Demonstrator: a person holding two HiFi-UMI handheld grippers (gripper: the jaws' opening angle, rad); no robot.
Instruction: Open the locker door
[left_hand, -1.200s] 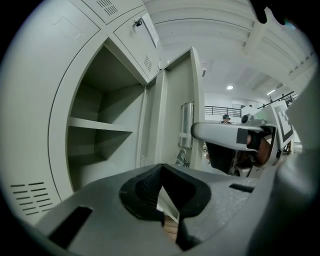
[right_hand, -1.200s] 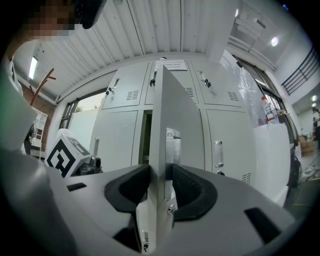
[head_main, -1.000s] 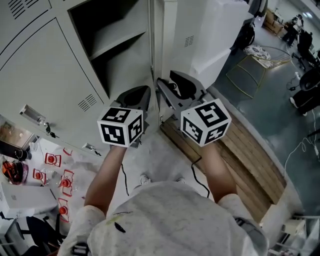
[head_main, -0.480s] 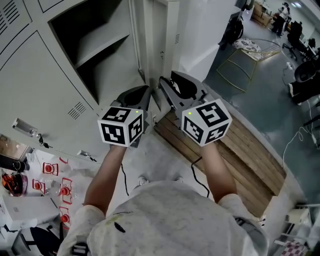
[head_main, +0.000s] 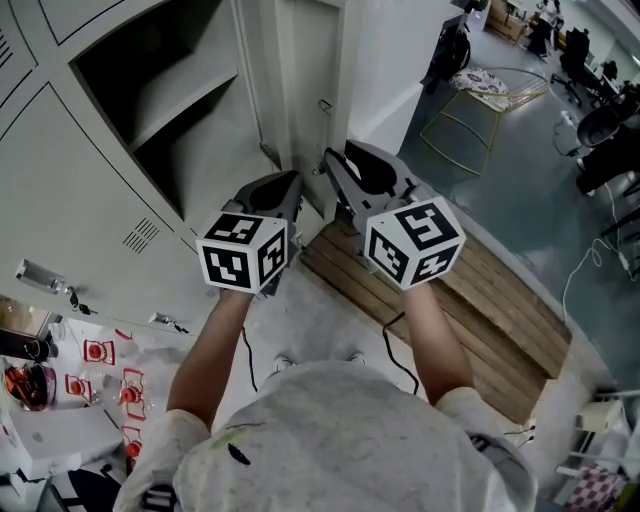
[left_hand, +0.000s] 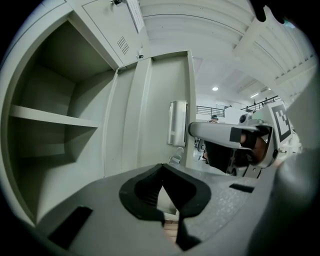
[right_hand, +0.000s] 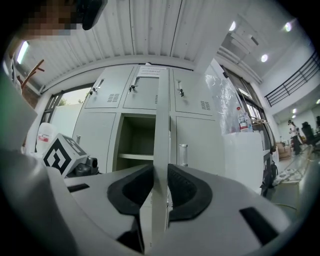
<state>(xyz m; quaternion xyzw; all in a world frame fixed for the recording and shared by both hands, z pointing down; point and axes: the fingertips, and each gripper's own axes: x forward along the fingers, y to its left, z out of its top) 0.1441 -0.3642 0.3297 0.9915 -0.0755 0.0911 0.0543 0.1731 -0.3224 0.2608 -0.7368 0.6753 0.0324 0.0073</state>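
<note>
The grey locker door (head_main: 312, 90) stands open, edge-on to me, next to the open compartment (head_main: 165, 110) with its one shelf. My right gripper (head_main: 330, 168) is at that edge. In the right gripper view the door edge (right_hand: 161, 120) runs up between the jaws of the right gripper (right_hand: 161, 187), which are closing, and no gap shows at either pad. My left gripper (head_main: 284, 190) hangs just left of the door by the compartment's lower corner. The tips of the left gripper (left_hand: 161, 184) meet with nothing between them. The door's handle (left_hand: 177, 122) shows beyond it.
Closed locker doors (head_main: 70, 200) fill the left. A wooden pallet (head_main: 460, 290) lies on the floor under my right arm. A white block (head_main: 400, 50) stands right of the door, with a wire frame (head_main: 470, 115) beyond. Red-labelled items (head_main: 100, 365) lie at lower left.
The locker has slid to the left in the head view and more floor shows on the right. Both grippers keep their place at the door edge.
</note>
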